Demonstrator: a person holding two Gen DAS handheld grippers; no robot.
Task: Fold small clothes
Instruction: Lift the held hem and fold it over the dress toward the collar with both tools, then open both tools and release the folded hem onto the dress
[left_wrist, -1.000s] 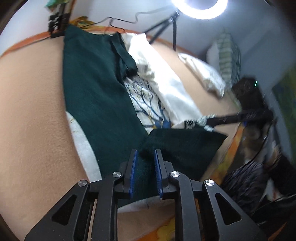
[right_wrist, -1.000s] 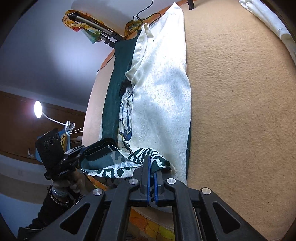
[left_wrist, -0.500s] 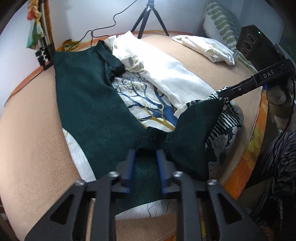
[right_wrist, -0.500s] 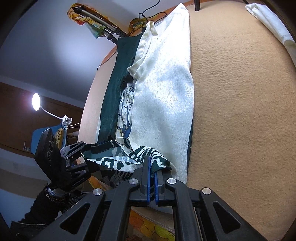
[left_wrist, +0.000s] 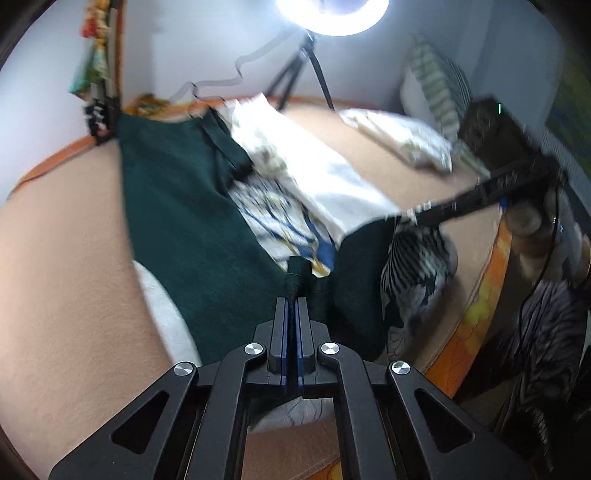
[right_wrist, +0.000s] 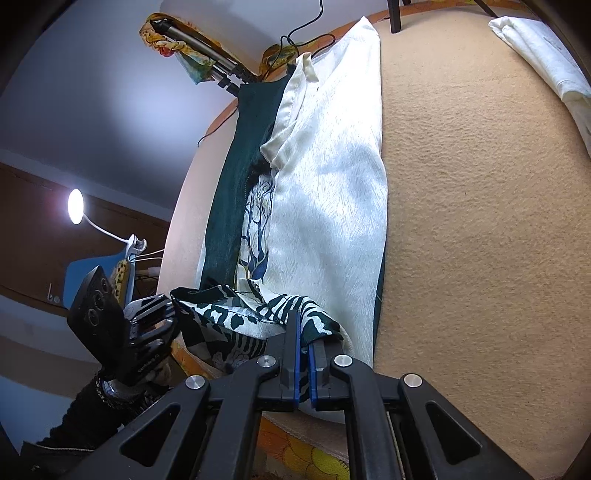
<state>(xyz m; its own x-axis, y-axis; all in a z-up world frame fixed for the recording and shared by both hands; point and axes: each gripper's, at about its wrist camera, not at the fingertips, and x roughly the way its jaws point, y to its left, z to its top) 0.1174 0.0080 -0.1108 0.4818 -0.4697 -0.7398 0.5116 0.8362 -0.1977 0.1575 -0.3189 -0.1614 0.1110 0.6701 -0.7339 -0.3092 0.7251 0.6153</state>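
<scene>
Left tool: closed on the dark green garment with zebra-print lining, lower centre.
Right tool: clamped on its zebra-print hem.

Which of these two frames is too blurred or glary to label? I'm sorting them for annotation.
Left wrist view: motion-blurred across the dark green garment and tree-print cloth, and the ring light blows out the top edge; only the left hand-held gripper is sharp. Right wrist view: sharp throughout, the white garment evenly lit, with a small desk lamp glare at left.
</scene>
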